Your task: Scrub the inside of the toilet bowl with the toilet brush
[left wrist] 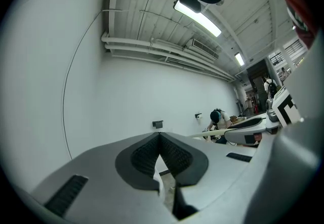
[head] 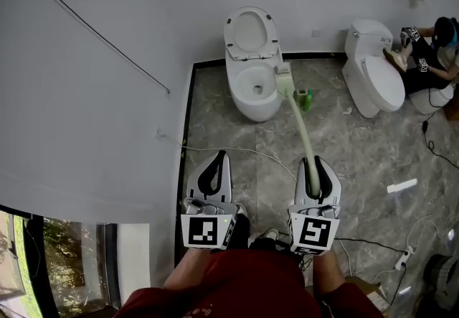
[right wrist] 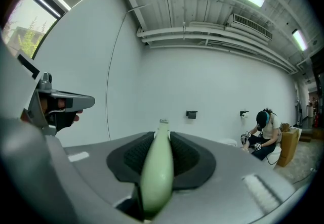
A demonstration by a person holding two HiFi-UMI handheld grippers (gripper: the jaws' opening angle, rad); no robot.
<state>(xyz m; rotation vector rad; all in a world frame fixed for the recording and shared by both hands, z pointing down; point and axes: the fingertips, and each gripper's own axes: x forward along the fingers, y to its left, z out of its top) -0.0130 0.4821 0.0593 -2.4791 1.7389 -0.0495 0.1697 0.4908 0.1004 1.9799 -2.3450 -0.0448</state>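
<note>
A white toilet [head: 251,72] stands against the far wall with its lid up and its bowl open. My right gripper [head: 313,167] [right wrist: 161,139] is shut on the handle of a pale green toilet brush [head: 300,130] [right wrist: 157,167]. The long handle reaches forward, and the brush head [head: 284,77] sits at the right rim of the bowl. My left gripper [head: 215,162] [left wrist: 160,139] hangs level with the right one, to its left. Its jaws are shut with nothing between them. Both grippers are well back from the toilet.
A small green brush holder [head: 304,99] stands on the floor right of the toilet. A second toilet [head: 373,69] is at the far right with a person [head: 430,58] sitting beside it. Cables [head: 237,150] cross the marble floor. A white wall runs along the left.
</note>
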